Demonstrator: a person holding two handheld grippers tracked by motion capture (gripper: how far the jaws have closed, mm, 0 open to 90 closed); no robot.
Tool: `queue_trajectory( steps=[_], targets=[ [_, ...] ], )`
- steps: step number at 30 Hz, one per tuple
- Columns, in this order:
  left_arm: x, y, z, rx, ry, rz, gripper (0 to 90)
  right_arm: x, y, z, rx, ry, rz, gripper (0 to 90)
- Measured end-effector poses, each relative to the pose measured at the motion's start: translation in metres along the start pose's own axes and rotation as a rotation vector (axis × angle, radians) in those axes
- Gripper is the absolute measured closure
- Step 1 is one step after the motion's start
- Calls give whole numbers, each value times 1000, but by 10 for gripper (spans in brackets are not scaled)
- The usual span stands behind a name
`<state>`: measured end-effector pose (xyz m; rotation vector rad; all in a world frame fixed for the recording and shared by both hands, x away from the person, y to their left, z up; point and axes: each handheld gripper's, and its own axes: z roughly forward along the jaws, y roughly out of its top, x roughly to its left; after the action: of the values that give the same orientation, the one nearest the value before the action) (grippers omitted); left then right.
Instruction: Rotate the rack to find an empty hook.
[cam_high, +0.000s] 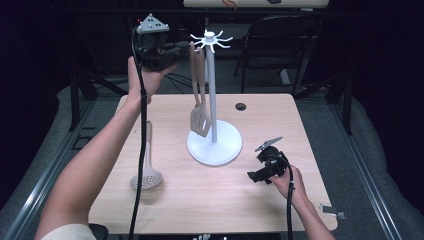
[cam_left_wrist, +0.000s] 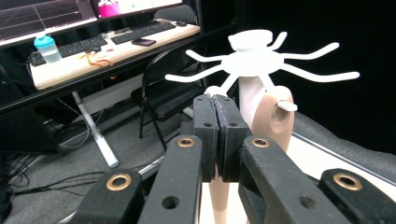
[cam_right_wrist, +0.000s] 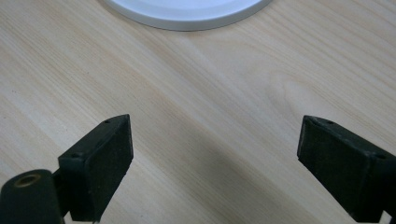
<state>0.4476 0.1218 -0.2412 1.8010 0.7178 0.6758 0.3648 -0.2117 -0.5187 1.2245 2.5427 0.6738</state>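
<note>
I have the left claw (cam_high: 181, 50) raised high beside the top of the white utensil stand (cam_high: 212, 100), and in the left gripper view its two black jaws are pressed together around the thin upper end of a tan utensil handle (cam_left_wrist: 218, 196), which drops away beneath the pads. Just past those jaws a second tan handle (cam_left_wrist: 273, 119) hangs by its hole on one of the stand's white hooks (cam_left_wrist: 286, 105). From the high view I see a slotted spatula (cam_high: 199, 120) dangling along the pole, its blade just above the stand's round base (cam_high: 222, 150). The right claw (cam_high: 257, 170) sits low over the table (cam_high: 280, 125) on the near right side, well apart from the stand, and in the right gripper view its jaws are spread wide with bare wood between them and the edge of the base ahead. A tan skimmer spoon (cam_high: 146, 177) lies flat on the table's left side.
</note>
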Motion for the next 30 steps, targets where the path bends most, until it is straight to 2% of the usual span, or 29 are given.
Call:
queue_trajectory(
  steps=[9, 30],
  targets=[
    [3, 2, 5, 14, 13, 9, 889, 0, 0, 0, 1, 1, -1, 102],
    [19, 5, 20, 27, 15, -13, 892, -1, 0, 1, 13, -4, -3, 102]
  ],
)
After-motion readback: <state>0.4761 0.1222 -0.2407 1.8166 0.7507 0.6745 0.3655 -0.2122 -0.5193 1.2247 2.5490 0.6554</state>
